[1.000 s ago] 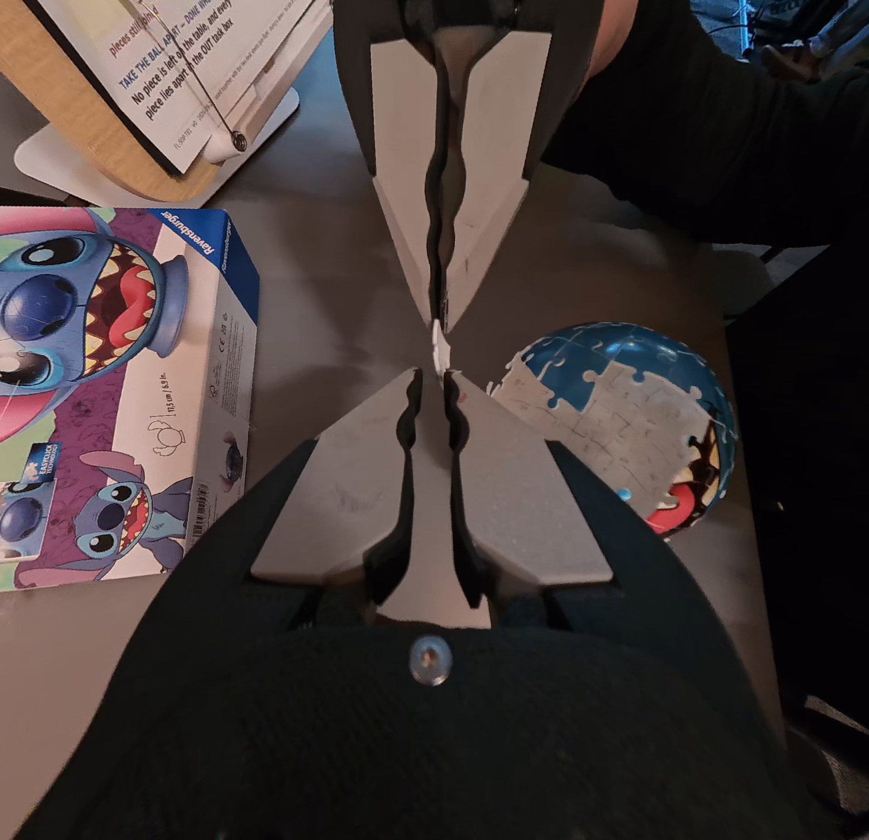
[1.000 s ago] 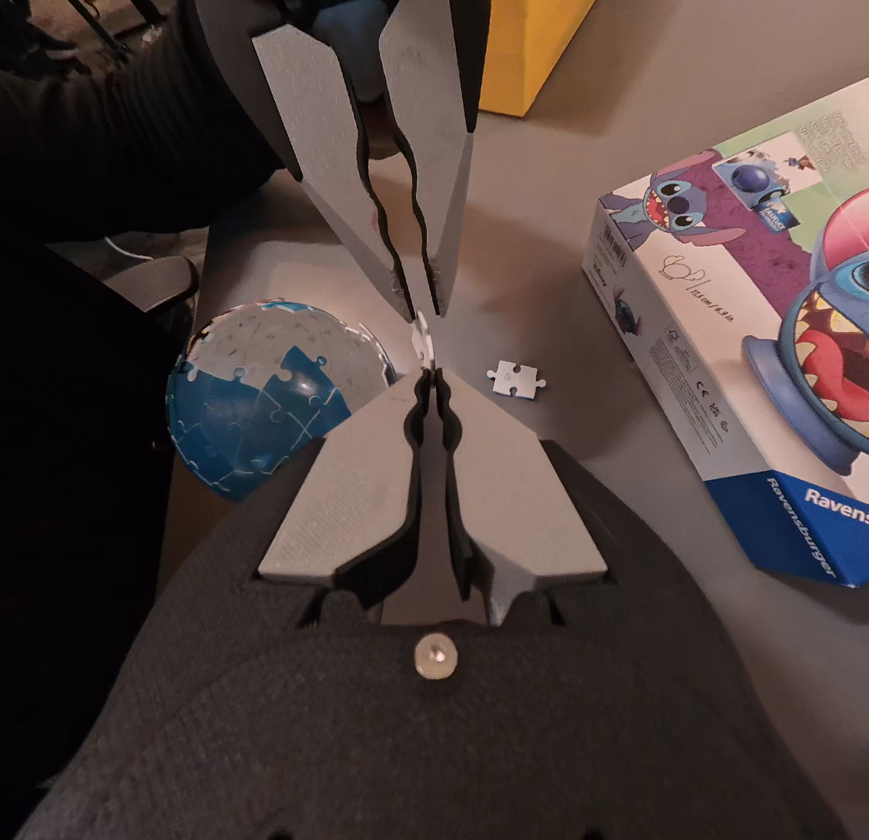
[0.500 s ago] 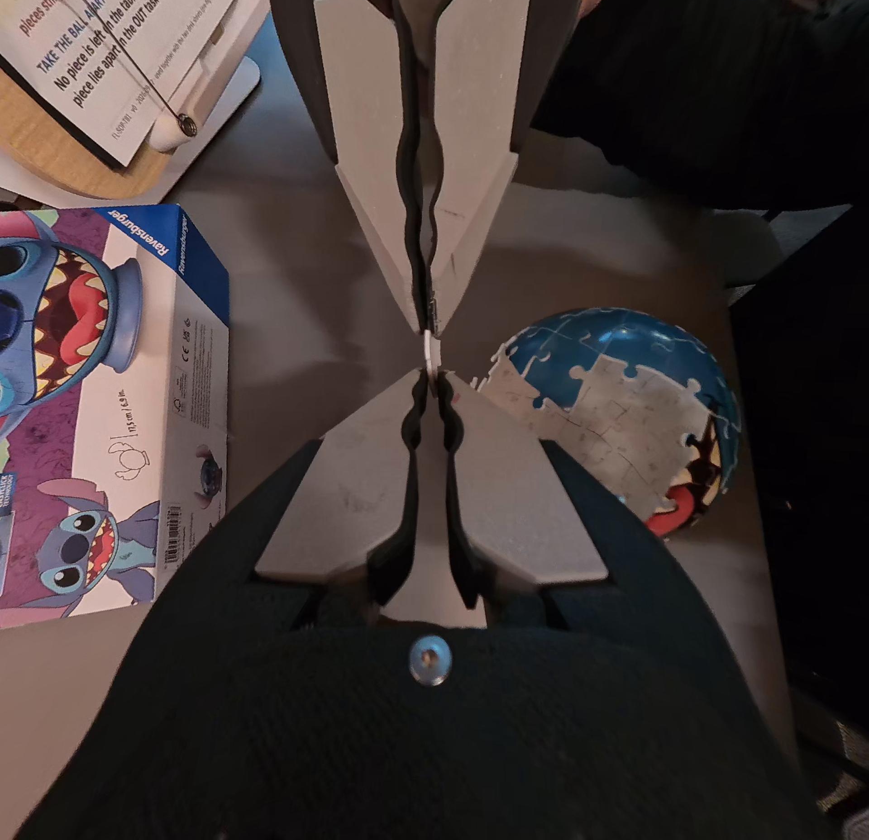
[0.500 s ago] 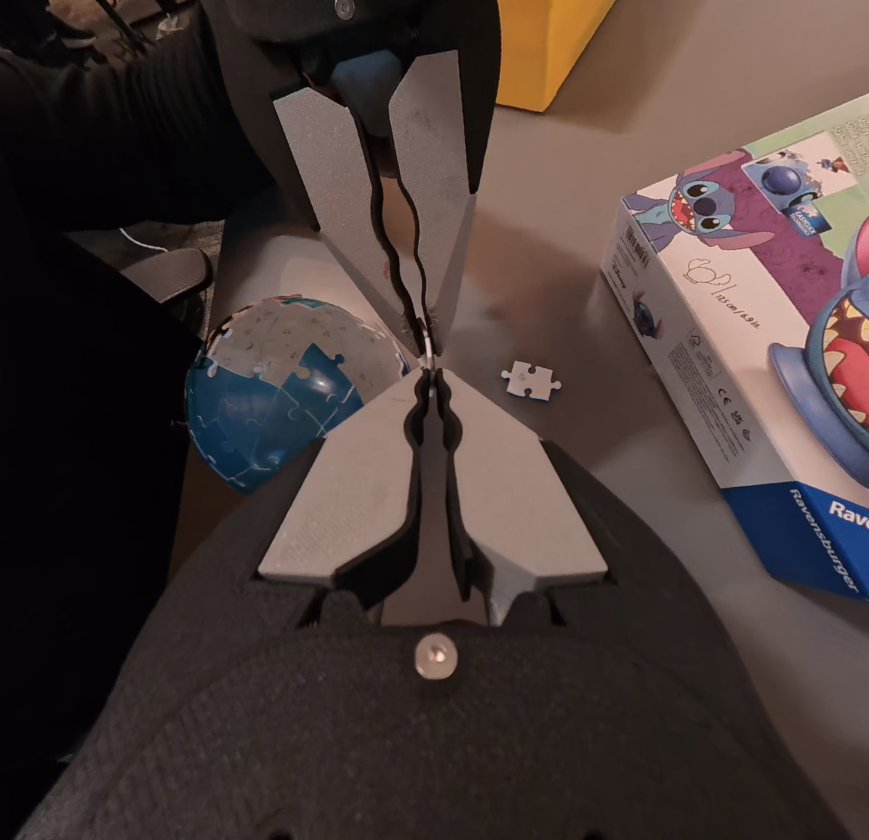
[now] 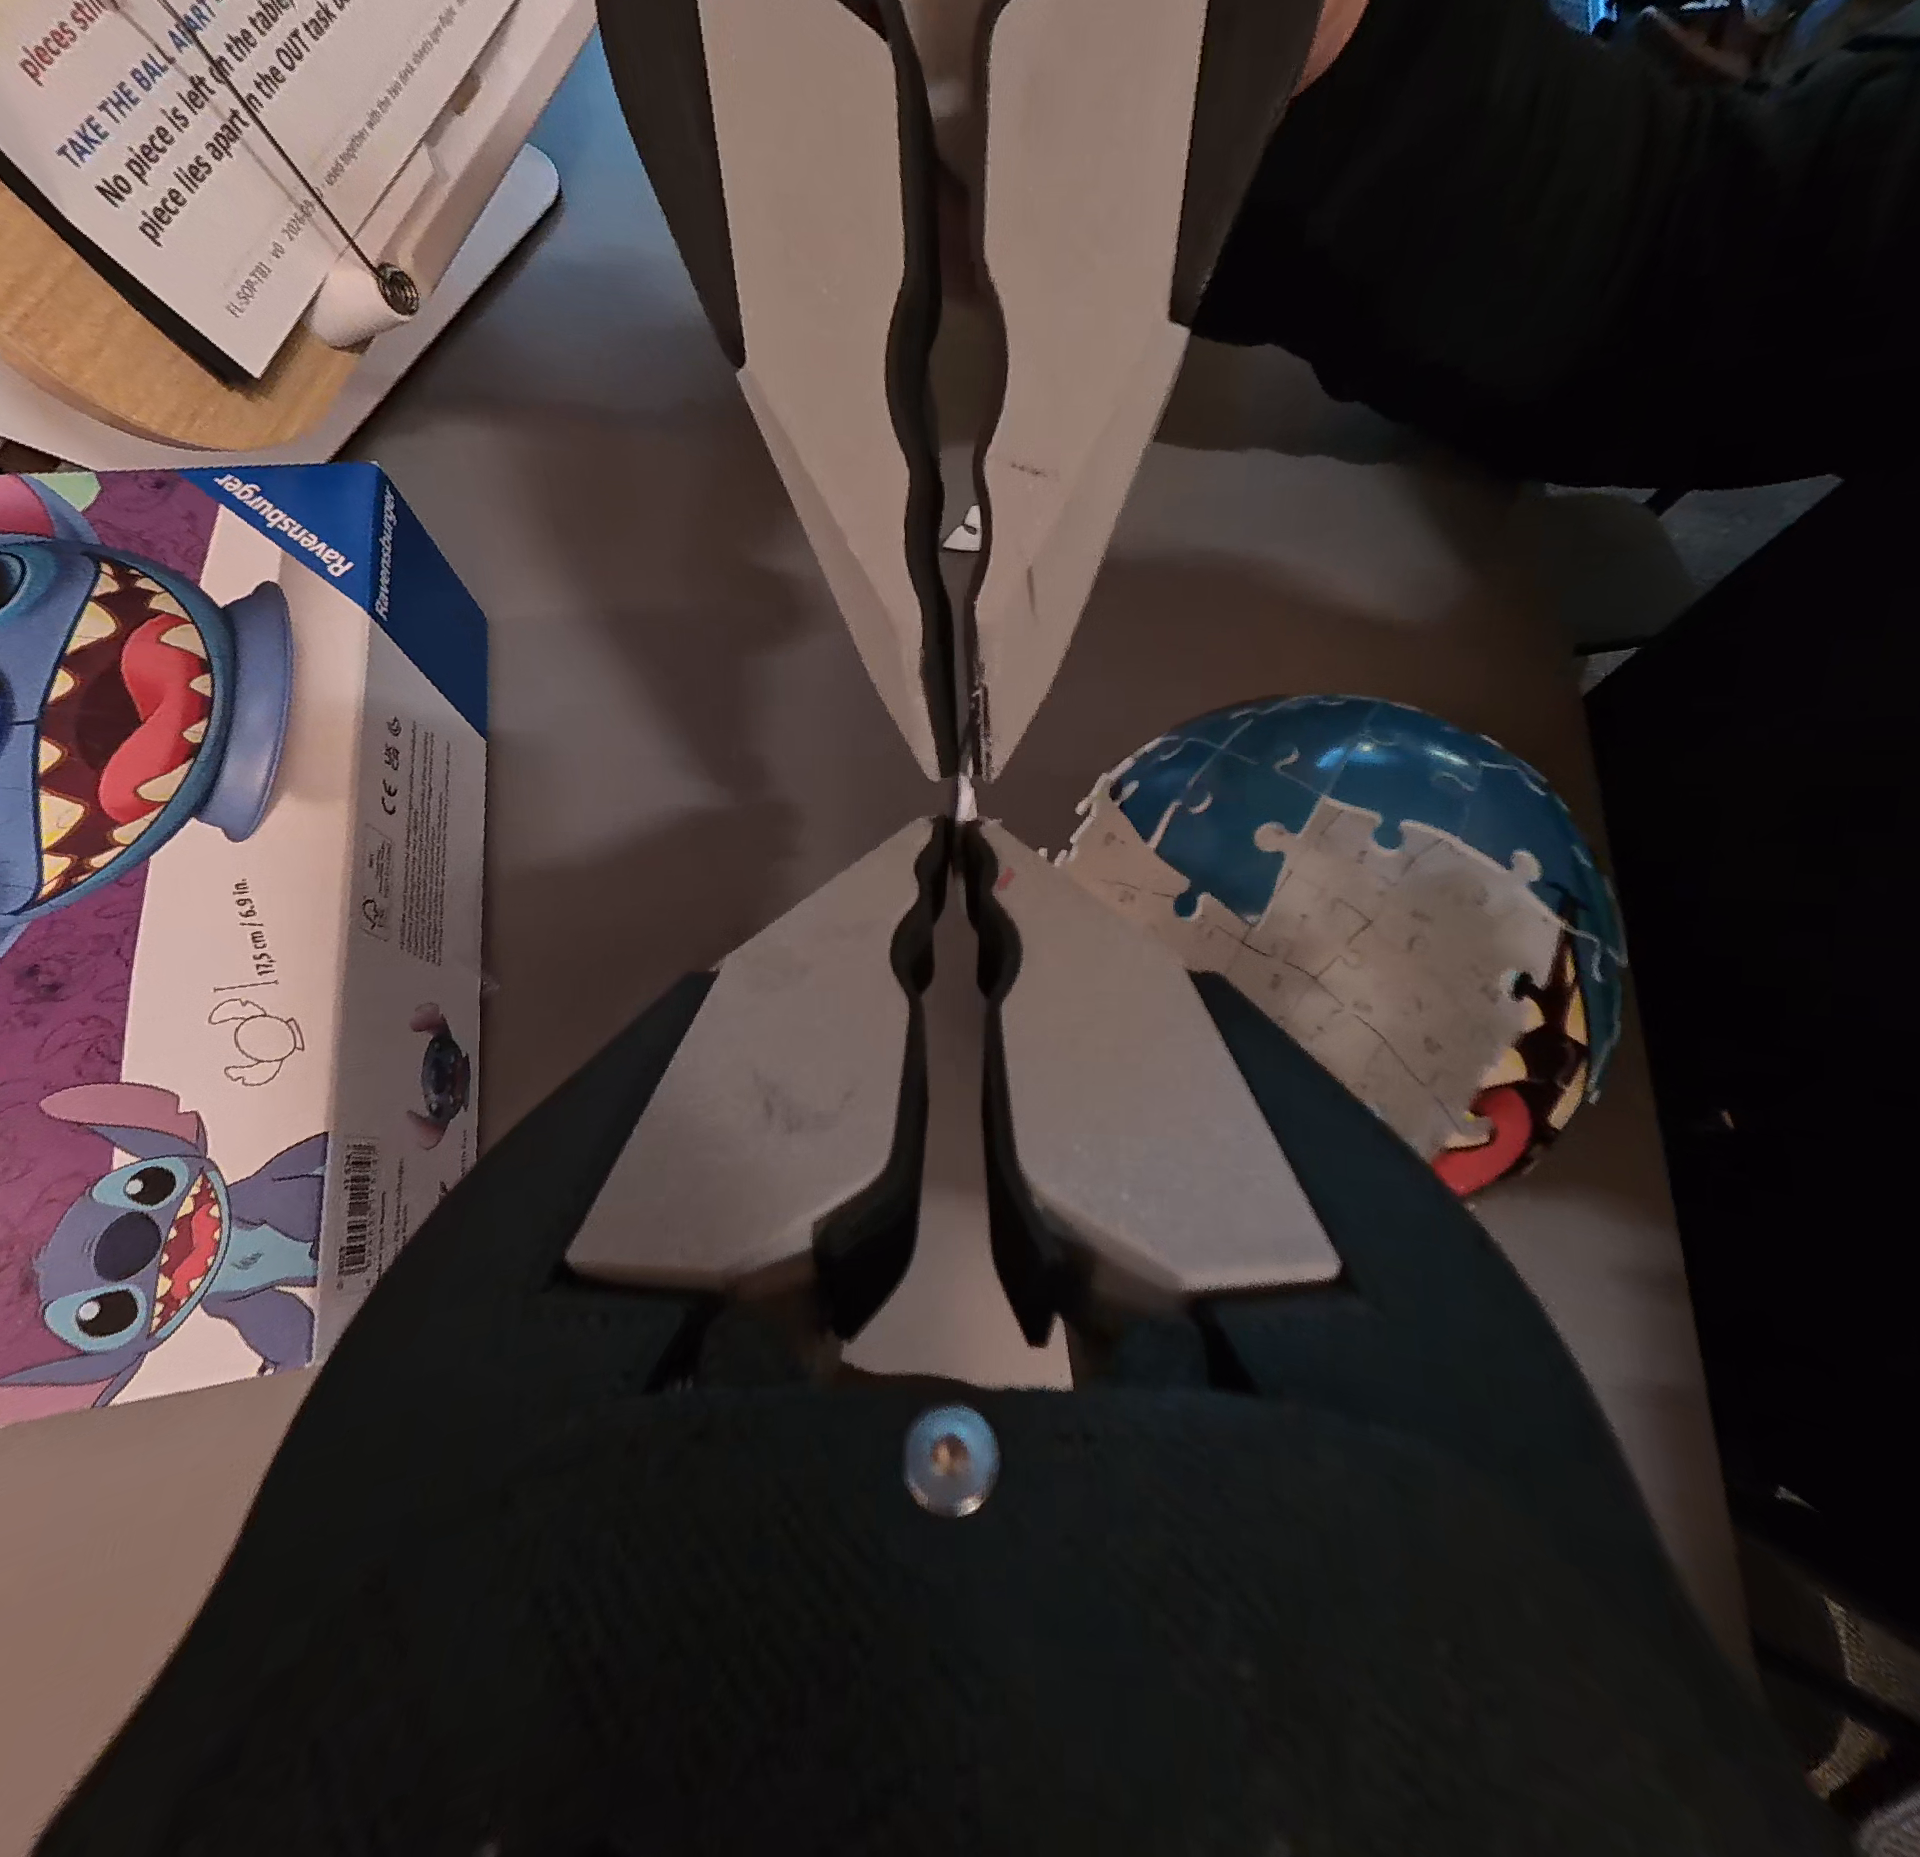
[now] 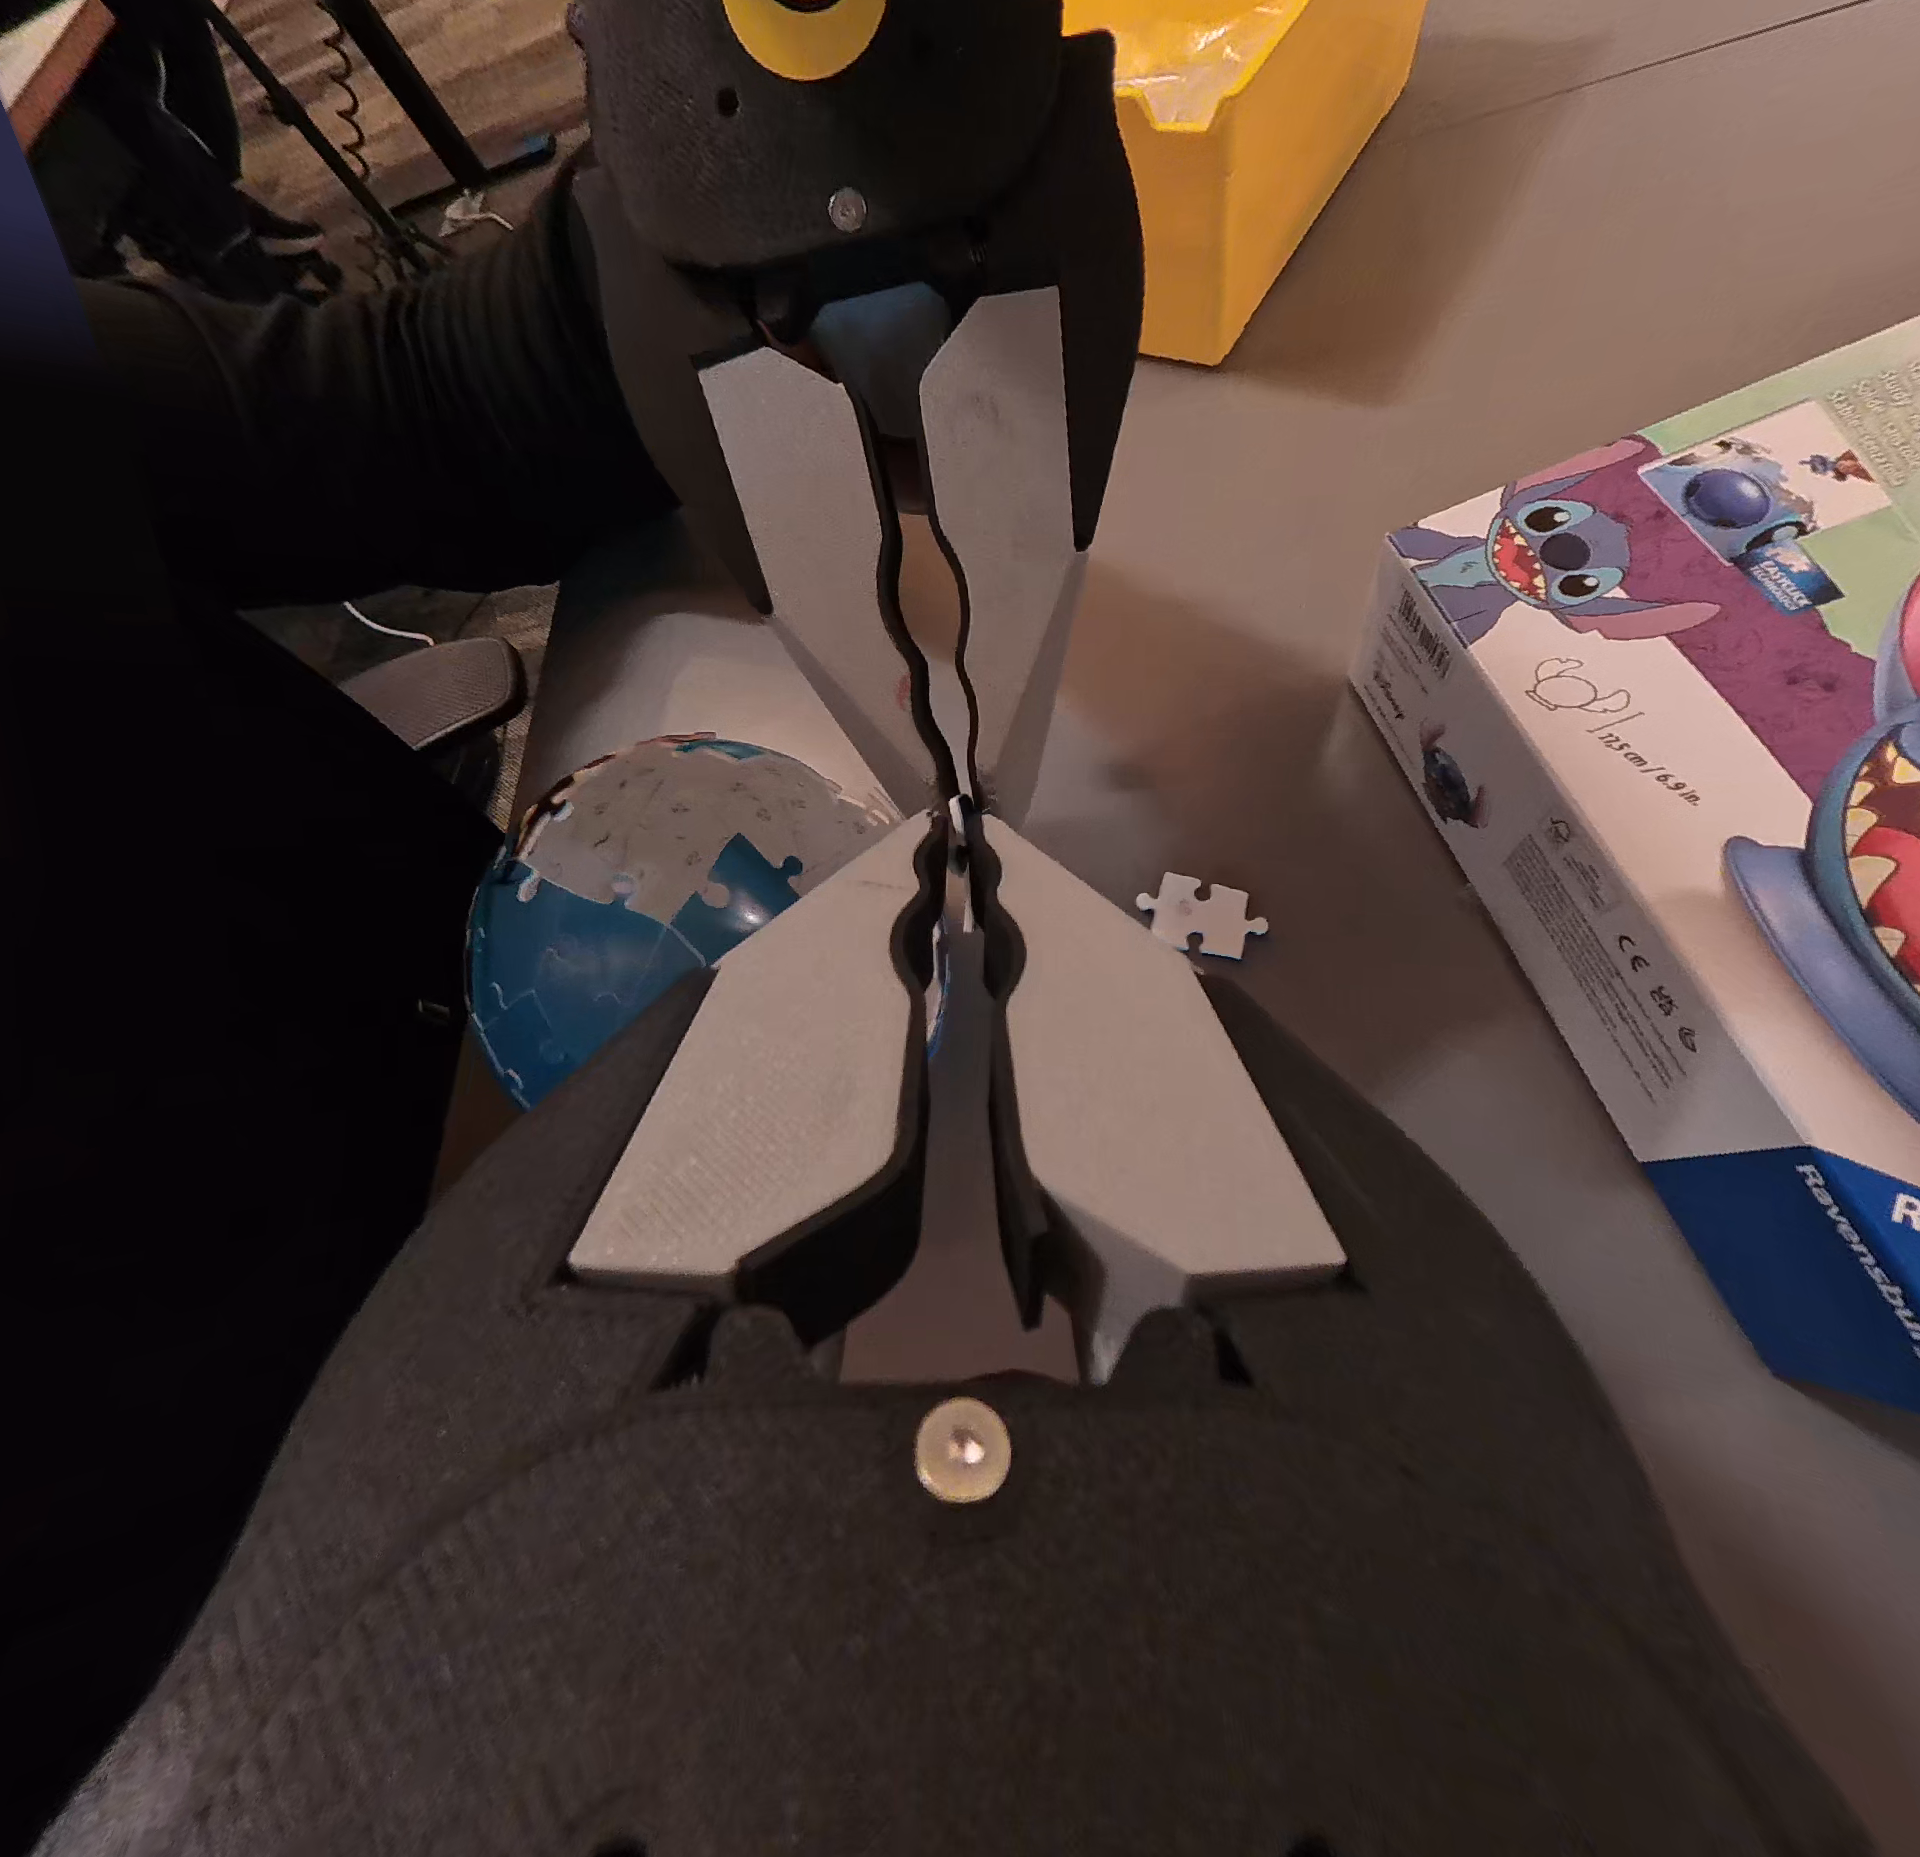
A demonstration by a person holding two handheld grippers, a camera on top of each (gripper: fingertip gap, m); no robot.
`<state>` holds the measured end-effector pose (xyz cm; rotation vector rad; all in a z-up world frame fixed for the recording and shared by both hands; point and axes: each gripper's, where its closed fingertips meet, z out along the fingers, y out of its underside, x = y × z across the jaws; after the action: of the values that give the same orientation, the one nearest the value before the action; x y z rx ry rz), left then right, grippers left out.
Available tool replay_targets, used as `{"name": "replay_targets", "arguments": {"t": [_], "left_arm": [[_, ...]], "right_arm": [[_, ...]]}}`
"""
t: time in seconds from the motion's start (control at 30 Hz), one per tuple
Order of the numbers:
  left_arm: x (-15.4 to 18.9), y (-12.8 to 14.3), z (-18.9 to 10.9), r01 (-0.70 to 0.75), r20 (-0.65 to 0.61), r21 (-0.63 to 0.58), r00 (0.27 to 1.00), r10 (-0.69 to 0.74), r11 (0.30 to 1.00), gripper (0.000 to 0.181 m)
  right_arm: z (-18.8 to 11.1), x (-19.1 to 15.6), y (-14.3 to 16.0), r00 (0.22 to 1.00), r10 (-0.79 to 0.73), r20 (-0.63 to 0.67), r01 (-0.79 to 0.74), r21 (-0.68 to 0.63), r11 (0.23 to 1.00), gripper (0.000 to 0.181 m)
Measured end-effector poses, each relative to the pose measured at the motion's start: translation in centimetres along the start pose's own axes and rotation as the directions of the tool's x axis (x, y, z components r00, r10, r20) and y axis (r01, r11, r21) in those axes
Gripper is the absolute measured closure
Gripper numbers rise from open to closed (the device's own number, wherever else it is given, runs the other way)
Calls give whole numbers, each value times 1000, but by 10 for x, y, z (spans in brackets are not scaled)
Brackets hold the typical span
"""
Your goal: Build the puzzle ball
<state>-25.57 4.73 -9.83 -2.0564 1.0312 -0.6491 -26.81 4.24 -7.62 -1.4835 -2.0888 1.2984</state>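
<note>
1. A yellow plastic bin [image 6: 1236, 155] stands at the far edge of the table; clear crinkled plastic shows inside it, and you cannot tell what else it holds
2. The printed cardboard puzzle box [image 5: 239, 924] lies flat and shut on the grey table [image 5: 644, 664], its contents hidden
3. A printed sheet on a wooden stand [image 5: 208, 114] rests beyond the box; chair parts and dark cables show past the table's edge
4. Your left gripper [image 5: 954, 828] and right gripper [image 6: 961, 851] meet tip to tip above the table, both clenched on a thin white puzzle piece [image 5: 966, 797] held edge-on between them
5. In the right wrist view a white edge runs back between the right gripper's pads; whether that is one piece or two you cannot tell
6. The part-built puzzle ball [image 5: 1361, 924] sits on the table just beside the grippers, a glossy blue dome with a jagged patch of matt white piece-backs and a red-and-yellow motif low on one side
7. One loose white piece [image 6: 1200, 914] lies flat on the table between the ball and the box
8. A dark sleeve [image 5: 1558, 197] reaches in behind the right gripper
</note>
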Motion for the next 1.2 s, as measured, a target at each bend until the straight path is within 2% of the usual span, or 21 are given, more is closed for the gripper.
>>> {"name": "replay_targets", "arguments": {"t": [0.47, 0.77, 0.9, 1.07, 1.2], "left_arm": [[0, 2, 1, 5, -10, -3, 1000, -5, 1000, 181], [-1, 5, -1, 21, -31, -9, 999, -21, 1000, 181], [-3, 8, -5, 5, -11, -26, 1000, -5, 1000, 181], [-3, -4, -17, 30, -26, 43, 999, -29, 999, 181], [-3, 2, -11, 25, -25, 11, 999, -25, 1000, 181]], "right_arm": [[-11, 4, -4, 1000, 24, -5, -24, 35, 999, 175], [2, 3, 4, 998, 48, 29, -48, -7, 999, 168], [7, 4, 12, 999, 30, 13, -29, -53, 998, 178], [3, 1, 23, 1000, 6, 19, -4, -112, 994, 181], [4, 1, 24, 999, 29, 39, -24, -118, 993, 181]]}}
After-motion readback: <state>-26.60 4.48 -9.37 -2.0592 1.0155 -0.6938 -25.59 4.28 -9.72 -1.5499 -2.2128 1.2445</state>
